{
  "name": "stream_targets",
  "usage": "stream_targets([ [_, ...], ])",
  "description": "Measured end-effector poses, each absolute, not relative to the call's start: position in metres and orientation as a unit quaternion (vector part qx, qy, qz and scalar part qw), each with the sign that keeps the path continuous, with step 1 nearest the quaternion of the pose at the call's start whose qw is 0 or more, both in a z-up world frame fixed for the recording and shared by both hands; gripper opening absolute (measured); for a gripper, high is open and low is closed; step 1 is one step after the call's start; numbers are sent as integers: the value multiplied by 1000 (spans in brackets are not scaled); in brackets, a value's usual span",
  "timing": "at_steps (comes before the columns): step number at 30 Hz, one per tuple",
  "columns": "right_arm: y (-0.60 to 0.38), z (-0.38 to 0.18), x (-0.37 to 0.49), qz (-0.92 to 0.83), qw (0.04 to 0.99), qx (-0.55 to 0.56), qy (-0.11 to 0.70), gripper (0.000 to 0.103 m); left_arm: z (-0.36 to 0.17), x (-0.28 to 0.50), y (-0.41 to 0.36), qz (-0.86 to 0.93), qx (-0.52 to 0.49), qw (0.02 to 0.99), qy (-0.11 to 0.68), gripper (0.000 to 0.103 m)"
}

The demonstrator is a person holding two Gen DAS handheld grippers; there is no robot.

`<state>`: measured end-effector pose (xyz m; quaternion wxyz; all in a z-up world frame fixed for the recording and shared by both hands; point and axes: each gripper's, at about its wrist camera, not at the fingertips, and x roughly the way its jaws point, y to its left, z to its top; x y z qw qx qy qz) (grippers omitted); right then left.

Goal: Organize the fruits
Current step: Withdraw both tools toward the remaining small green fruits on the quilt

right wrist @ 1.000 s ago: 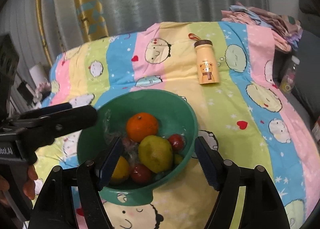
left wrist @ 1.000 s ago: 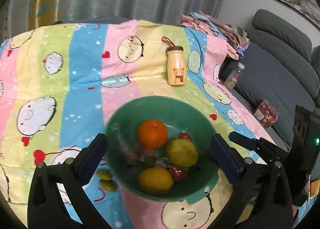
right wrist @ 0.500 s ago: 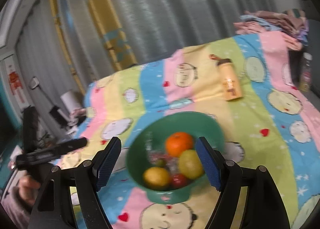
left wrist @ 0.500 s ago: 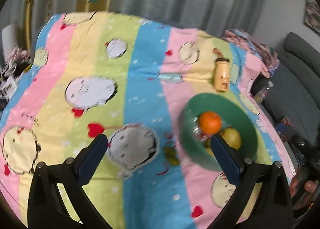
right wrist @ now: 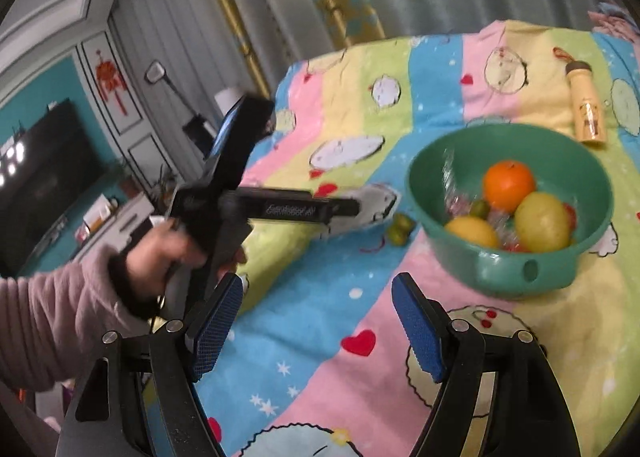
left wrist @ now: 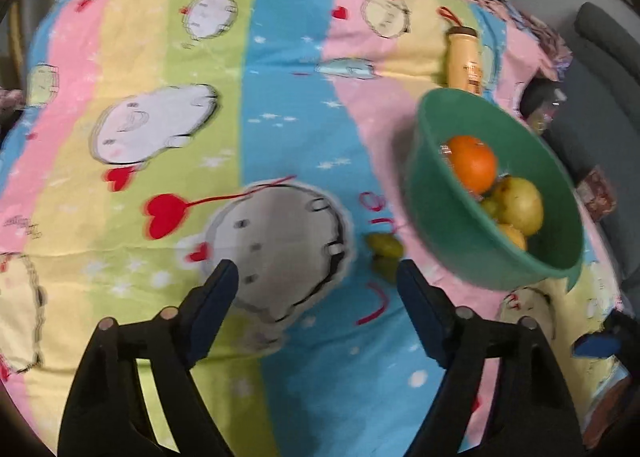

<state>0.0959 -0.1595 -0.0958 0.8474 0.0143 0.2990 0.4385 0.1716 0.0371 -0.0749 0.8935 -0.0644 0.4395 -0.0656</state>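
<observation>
A green bowl [left wrist: 448,217] [right wrist: 516,273] sits on the striped cartoon cloth and holds an orange [left wrist: 472,163] [right wrist: 508,185], a yellow-green pear [left wrist: 518,203] [right wrist: 542,221], a lemon [right wrist: 472,231] and small red fruits. Two small green fruits [left wrist: 384,253] [right wrist: 400,235] lie on the cloth just left of the bowl. My left gripper [left wrist: 316,313] is open and empty, just in front of them. My right gripper [right wrist: 316,325] is open and empty, nearer the front edge, left of the bowl.
A yellow bear-print bottle [left wrist: 464,61] [right wrist: 586,113] lies behind the bowl. A grey sofa [left wrist: 600,69] stands to the right. The left hand-held gripper and sleeve [right wrist: 224,213] reach in from the left. A TV and cabinet [right wrist: 44,177] are at far left.
Both grippers have pulled back and swung left away from the bowl. The bowl now lies to the right in both views, and the left gripper faces the two small green fruits.
</observation>
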Motion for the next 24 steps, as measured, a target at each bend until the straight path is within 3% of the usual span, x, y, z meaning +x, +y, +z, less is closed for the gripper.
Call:
stream_targets([
  [7,-163,-103,104,431,846,23,313,78,-91,201,1,-103,-13,876,471,71],
  [13,-162,-103,101,436,843,24,314,78,-103,211,-11,-99,13,873,476,57],
  [16,-162,-105,103,434,842,26,319,78,-103,211,-12,-99,15,877,470,33],
  [24,-163,-110,108,422,843,32,331,78,-98,192,-6,-99,3,887,452,32],
])
